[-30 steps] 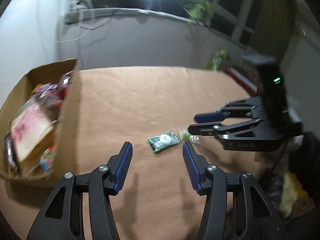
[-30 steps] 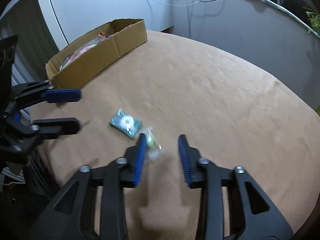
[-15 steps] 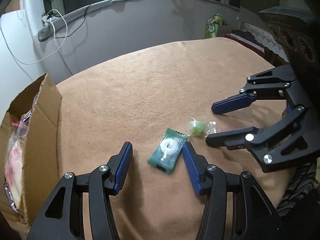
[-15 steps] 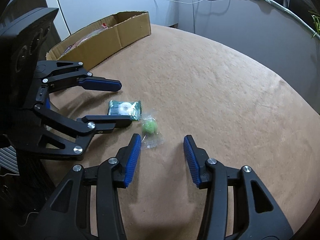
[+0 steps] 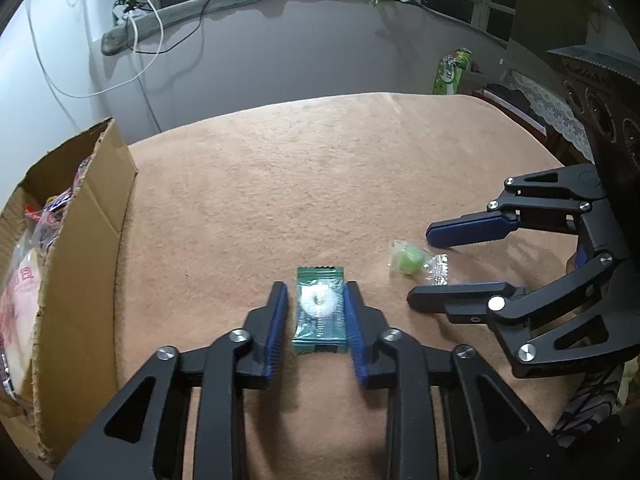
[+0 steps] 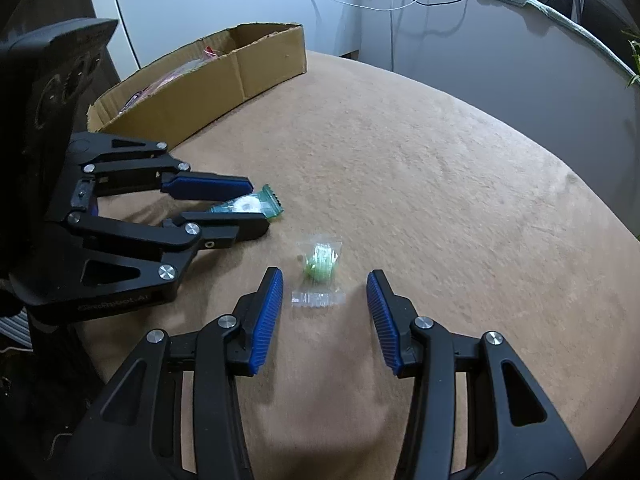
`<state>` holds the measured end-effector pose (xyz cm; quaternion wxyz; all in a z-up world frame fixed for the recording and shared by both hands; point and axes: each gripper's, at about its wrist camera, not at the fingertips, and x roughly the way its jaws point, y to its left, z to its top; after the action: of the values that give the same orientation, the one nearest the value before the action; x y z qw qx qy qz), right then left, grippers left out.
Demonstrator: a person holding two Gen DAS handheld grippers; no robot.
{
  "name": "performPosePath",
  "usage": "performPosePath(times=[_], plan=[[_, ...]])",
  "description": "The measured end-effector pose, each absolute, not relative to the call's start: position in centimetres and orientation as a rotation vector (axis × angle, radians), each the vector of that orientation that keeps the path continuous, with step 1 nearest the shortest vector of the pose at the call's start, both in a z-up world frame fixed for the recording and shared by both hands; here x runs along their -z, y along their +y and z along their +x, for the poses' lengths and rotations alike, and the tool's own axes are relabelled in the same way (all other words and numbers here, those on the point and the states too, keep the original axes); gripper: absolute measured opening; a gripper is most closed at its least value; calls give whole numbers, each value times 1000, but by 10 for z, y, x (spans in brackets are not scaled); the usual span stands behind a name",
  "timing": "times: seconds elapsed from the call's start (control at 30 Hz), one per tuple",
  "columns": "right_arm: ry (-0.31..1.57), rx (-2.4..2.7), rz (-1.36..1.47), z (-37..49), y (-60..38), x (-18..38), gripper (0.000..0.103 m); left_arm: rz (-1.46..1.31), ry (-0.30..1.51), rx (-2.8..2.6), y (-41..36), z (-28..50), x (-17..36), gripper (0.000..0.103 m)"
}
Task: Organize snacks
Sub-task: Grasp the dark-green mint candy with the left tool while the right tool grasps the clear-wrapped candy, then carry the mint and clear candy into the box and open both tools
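Observation:
A green candy packet (image 5: pixel 320 309) lies flat on the brown table between the pads of my left gripper (image 5: pixel 316 300), which has closed in on its two sides. It also shows in the right wrist view (image 6: pixel 249 206). A clear-wrapped green candy (image 6: pixel 320 266) lies just ahead of my right gripper (image 6: pixel 325 292), which is open around the wrapper's near twist. The same candy shows in the left wrist view (image 5: pixel 412 261), between the right gripper's fingers (image 5: pixel 468 231).
An open cardboard box (image 5: pixel 86 224) full of snack packs stands at the table's left edge; it also shows in the right wrist view (image 6: pixel 224 76). A green bag (image 5: pixel 452 70) stands beyond the far edge. A grey wall with cables lies behind.
My left gripper has moved forward over the green packet and narrowed onto it. My right gripper has advanced so the wrapped candy lies between its fingertips.

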<state>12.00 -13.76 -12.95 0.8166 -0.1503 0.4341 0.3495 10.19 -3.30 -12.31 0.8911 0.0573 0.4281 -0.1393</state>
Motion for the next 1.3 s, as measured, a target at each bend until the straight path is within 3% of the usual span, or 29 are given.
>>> performPosePath(times=[0.13, 0.73, 1.3], plan=[[927, -732, -312, 125, -133, 129, 26, 92, 888, 288, -28, 102, 123, 22], [800, -628, -108, 91, -161, 89, 25, -32, 769, 208, -7, 62, 90, 21], [715, -747, -141, 87, -82, 39, 25, -67, 637, 125, 53, 41, 36, 21]])
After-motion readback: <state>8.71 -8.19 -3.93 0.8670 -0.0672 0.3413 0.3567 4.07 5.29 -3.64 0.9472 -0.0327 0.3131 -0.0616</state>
